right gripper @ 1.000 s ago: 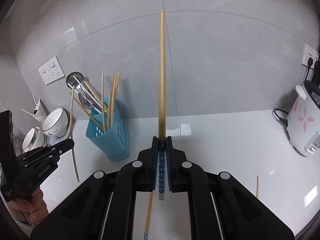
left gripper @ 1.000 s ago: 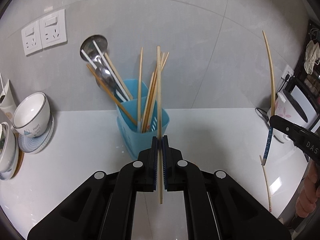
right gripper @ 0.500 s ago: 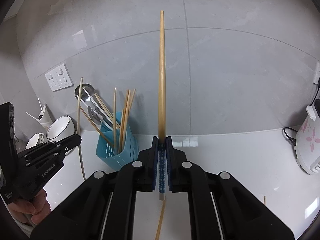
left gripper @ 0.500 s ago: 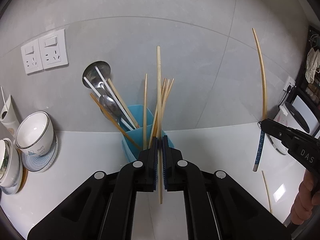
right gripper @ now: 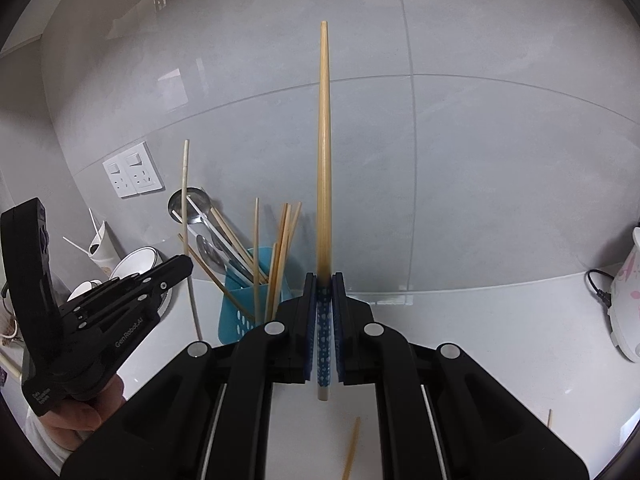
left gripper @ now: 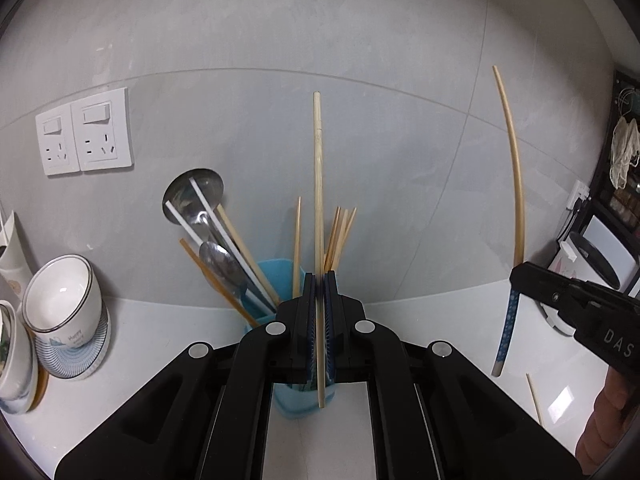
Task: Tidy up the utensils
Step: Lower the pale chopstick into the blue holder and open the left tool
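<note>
1. Nearest you, your left gripper (left gripper: 319, 280) is clamped shut on a pale plain chopstick (left gripper: 318, 184), held about upright with its lower end hanging below the jaws.
2. Your right gripper (right gripper: 324, 280) is likewise closed tight, on a chopstick with a blue patterned handle (right gripper: 324, 152); the pads grip the patterned part and the tapered wooden end points up.
3. On the white counter (right gripper: 480, 340) just below your right gripper lies a loose chopstick (right gripper: 351, 448), and another thin stick (right gripper: 549, 418) lies off to the right. These look like work left to do.
4. Just past both grippers stands the blue utensil holder (right gripper: 236, 312). It already has a bundle of chopsticks (right gripper: 282, 256), a metal spoon (left gripper: 222, 264) and a ladle (left gripper: 192, 200) standing in it.
5. By my reading the sorting is well along: the two sticks you hold are above the holder's level and not yet dropped in, and the loose ones follow.
6. Farther left, bowls (left gripper: 60, 296) sit stacked by the tiled wall.
</note>
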### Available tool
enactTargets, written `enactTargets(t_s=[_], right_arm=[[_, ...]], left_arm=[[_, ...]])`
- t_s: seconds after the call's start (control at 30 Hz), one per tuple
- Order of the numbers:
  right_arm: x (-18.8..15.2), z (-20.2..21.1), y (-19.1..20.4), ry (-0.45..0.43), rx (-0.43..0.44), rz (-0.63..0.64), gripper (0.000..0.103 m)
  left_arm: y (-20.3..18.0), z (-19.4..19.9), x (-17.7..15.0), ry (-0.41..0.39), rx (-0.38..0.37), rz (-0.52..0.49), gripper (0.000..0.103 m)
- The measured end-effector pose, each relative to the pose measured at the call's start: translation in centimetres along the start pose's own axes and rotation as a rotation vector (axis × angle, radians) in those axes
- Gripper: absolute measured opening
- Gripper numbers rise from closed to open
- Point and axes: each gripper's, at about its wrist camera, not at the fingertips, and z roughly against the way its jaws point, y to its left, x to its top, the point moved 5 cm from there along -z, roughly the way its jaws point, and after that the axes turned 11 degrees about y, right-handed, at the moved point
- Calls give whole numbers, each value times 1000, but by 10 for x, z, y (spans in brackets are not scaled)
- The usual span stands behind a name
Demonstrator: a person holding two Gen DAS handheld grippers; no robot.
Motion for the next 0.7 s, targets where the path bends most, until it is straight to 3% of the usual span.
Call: enactTargets(t_s=[0.3,0.7], right_arm=[[10,-14,5,10,15,-2,7],[11,-35,3,45,20,-16,7]], left_arm=[[-1,-17,6,-49,-35,-11,4],[9,-49,4,-57,-60,4,4]])
